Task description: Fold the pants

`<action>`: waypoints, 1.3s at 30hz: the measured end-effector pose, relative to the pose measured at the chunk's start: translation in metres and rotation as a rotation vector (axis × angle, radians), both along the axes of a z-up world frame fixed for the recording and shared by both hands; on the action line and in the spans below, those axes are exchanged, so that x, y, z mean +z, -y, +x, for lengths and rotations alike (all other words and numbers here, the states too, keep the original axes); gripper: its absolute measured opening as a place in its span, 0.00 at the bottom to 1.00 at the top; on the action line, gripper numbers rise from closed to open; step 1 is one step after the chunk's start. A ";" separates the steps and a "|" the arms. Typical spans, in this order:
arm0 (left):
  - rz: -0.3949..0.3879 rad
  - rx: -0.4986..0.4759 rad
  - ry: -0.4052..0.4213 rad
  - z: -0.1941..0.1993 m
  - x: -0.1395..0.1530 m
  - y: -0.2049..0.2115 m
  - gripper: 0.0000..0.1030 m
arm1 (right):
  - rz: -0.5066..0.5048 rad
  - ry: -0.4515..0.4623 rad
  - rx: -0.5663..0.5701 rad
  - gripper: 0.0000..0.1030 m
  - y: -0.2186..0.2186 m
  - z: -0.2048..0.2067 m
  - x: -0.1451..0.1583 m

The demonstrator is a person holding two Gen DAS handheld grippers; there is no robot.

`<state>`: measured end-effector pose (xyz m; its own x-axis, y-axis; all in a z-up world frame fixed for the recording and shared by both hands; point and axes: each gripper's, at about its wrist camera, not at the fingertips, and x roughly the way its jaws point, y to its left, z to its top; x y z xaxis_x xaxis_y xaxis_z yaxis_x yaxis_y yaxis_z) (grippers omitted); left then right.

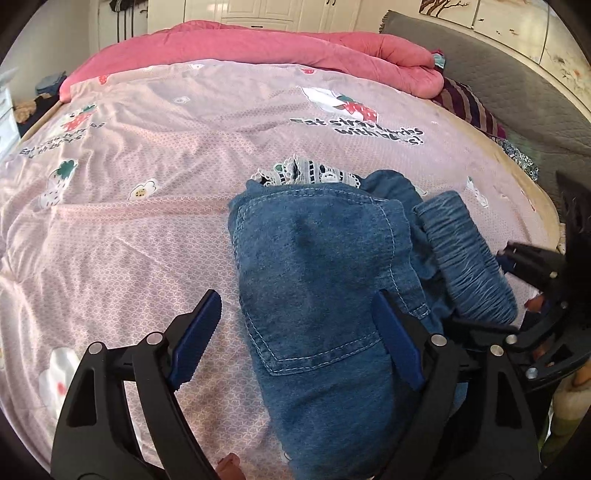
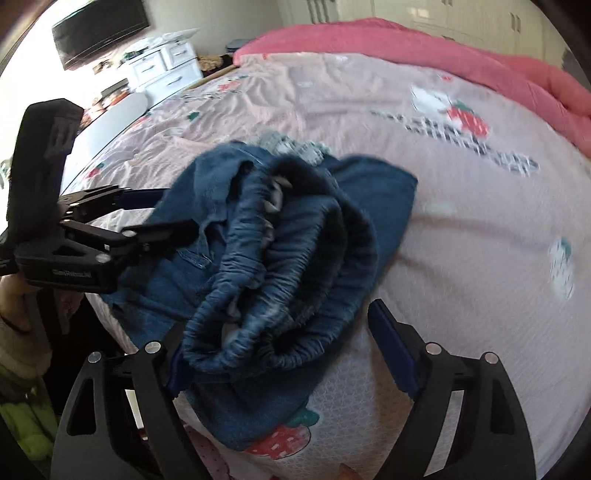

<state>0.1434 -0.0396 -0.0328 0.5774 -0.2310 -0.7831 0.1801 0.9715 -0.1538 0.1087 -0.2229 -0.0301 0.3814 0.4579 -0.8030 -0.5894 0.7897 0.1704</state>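
Note:
Blue denim pants point(image 1: 325, 266) lie bunched on the pink strawberry-print bedsheet point(image 1: 147, 221), back pocket up, with a white lace trim point(image 1: 310, 173) at the far end. The gathered elastic waistband point(image 2: 280, 273) bulges toward the right wrist view. My left gripper point(image 1: 299, 332) is open, its fingers straddling the pocket area. It also shows in the right wrist view point(image 2: 155, 214) at the pants' left side. My right gripper point(image 2: 284, 347) is open around the waistband. It shows in the left wrist view point(image 1: 517, 258) at the right edge.
A pink quilt point(image 1: 258, 48) lies across the far end of the bed. A striped cloth point(image 1: 469, 107) and grey cover point(image 1: 517, 85) lie at the right. A white dresser point(image 2: 166, 66) and a wall TV point(image 2: 99, 29) stand beyond the bed's left edge.

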 end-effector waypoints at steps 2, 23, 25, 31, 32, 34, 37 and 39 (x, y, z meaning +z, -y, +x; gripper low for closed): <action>-0.002 0.000 -0.002 0.000 -0.001 0.000 0.75 | 0.003 0.002 0.000 0.80 -0.001 -0.003 -0.002; -0.027 0.007 0.028 -0.017 0.013 -0.009 0.82 | 0.064 0.130 -0.042 0.86 0.009 -0.023 0.043; -0.026 0.006 0.026 -0.018 0.013 -0.009 0.83 | 0.061 0.150 -0.049 0.86 0.009 -0.027 0.048; -0.024 0.009 0.026 -0.021 0.012 -0.010 0.84 | 0.126 0.200 -0.001 0.38 0.003 -0.035 0.065; -0.025 0.010 0.025 -0.021 0.012 -0.010 0.84 | 0.119 0.198 0.020 0.25 0.000 -0.036 0.065; -0.023 0.010 0.025 -0.022 0.011 -0.010 0.84 | 0.057 0.193 0.038 0.14 -0.008 -0.036 0.058; -0.027 0.007 0.022 -0.022 0.011 -0.010 0.85 | -0.020 0.169 0.022 0.13 -0.011 -0.033 0.042; -0.026 0.005 0.023 -0.023 0.011 -0.009 0.85 | -0.007 0.137 0.006 0.13 -0.008 -0.030 0.036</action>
